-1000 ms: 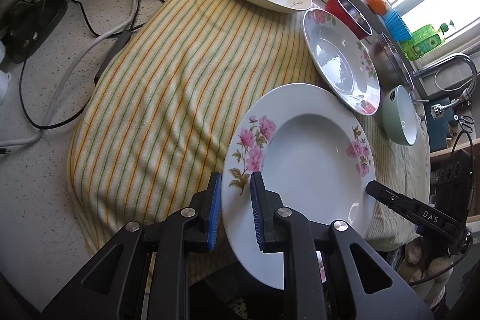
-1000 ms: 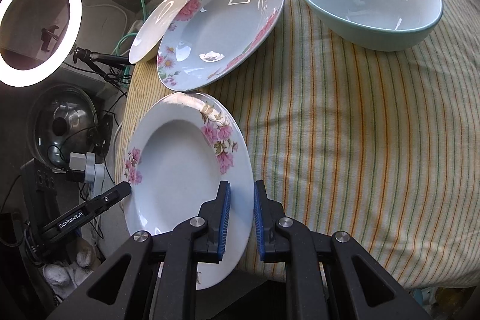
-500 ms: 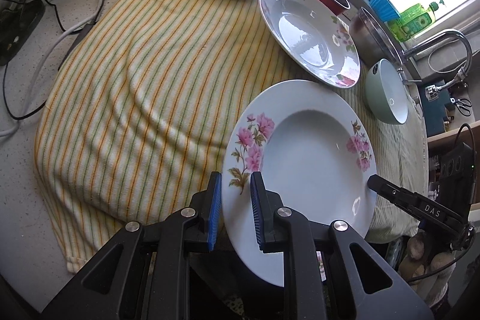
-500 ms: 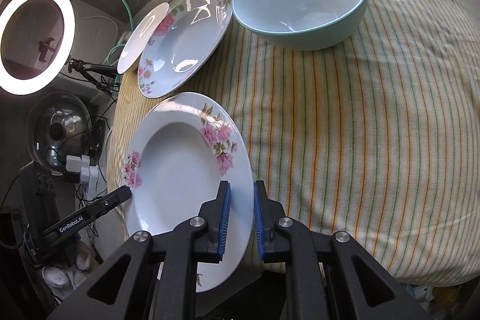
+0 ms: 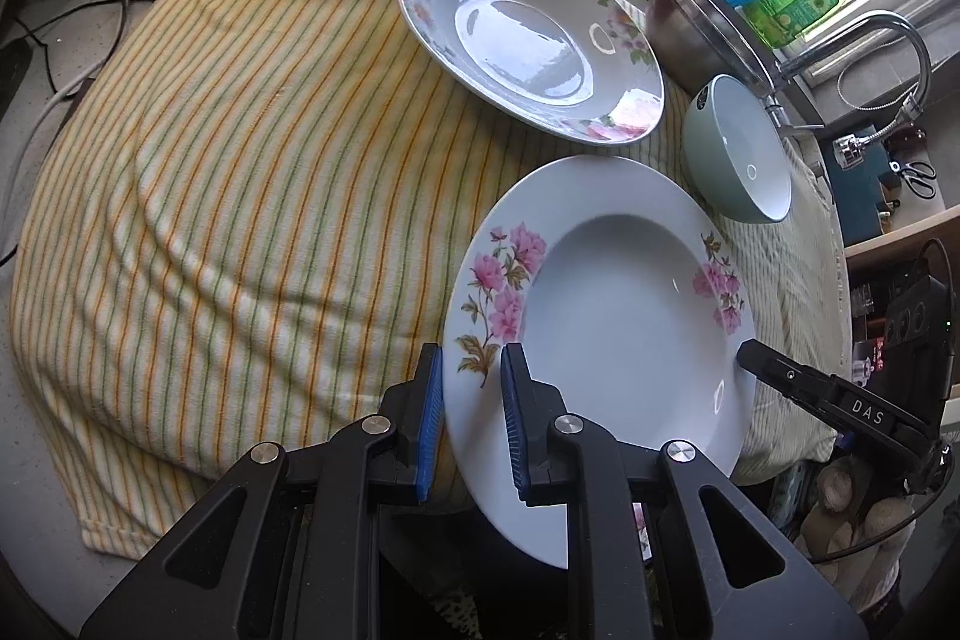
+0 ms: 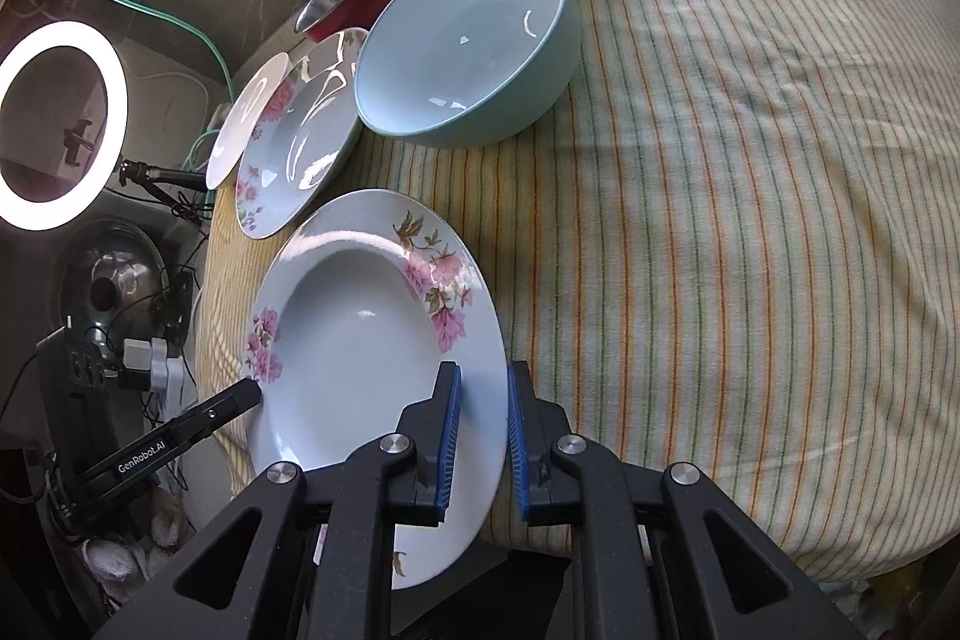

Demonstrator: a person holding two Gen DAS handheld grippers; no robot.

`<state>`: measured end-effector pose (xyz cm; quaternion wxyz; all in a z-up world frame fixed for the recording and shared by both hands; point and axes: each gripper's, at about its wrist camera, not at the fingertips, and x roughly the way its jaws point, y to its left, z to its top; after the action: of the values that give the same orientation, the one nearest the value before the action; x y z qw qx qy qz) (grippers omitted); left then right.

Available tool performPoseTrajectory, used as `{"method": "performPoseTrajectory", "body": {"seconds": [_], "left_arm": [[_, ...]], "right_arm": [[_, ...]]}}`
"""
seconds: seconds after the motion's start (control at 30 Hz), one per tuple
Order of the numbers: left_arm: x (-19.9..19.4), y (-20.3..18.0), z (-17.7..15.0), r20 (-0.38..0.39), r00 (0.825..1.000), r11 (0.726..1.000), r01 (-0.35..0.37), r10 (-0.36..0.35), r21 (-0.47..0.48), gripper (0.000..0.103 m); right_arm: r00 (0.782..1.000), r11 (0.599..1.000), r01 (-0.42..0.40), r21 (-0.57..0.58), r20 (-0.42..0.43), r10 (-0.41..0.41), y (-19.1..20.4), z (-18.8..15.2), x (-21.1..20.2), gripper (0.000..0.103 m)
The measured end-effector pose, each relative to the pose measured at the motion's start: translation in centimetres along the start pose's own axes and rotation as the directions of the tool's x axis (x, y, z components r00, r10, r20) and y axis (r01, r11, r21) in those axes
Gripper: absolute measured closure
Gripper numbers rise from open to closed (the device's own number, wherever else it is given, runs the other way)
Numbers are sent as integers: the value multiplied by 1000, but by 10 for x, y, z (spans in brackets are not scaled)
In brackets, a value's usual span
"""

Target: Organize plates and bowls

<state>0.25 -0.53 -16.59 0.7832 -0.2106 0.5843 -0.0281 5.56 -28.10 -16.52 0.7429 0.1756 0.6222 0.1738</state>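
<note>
Gripping opposite rims, both tongs (image 5: 471,412) (image 6: 480,430) hold floral plate (image 5: 624,322) face-up.

White capital letters reading "DAS" are showing on the black finger of the right gripper (image 5: 807,388) as it is reaching in from the near right of the left wrist view to the rim of the flowered plate (image 5: 624,328). In the right wrist view, white lettering reading "GenRobot.AI" is running along the black finger of the left gripper (image 6: 180,430), which is coming in from the near left to the same plate (image 6: 360,340). The label on the green bottle (image 5: 798,1) at the far right window is appearing too small to read.
</note>
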Motion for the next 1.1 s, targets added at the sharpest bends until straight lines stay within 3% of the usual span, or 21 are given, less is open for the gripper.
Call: {"method": "performPoseTrajectory", "body": {"seconds": [1.1], "left_arm": [[10, -17, 9, -19, 1000, 999, 23, -23, 47, 86]], "right_arm": [[999, 999, 25, 22, 19, -25, -16, 11, -1, 86]]}}
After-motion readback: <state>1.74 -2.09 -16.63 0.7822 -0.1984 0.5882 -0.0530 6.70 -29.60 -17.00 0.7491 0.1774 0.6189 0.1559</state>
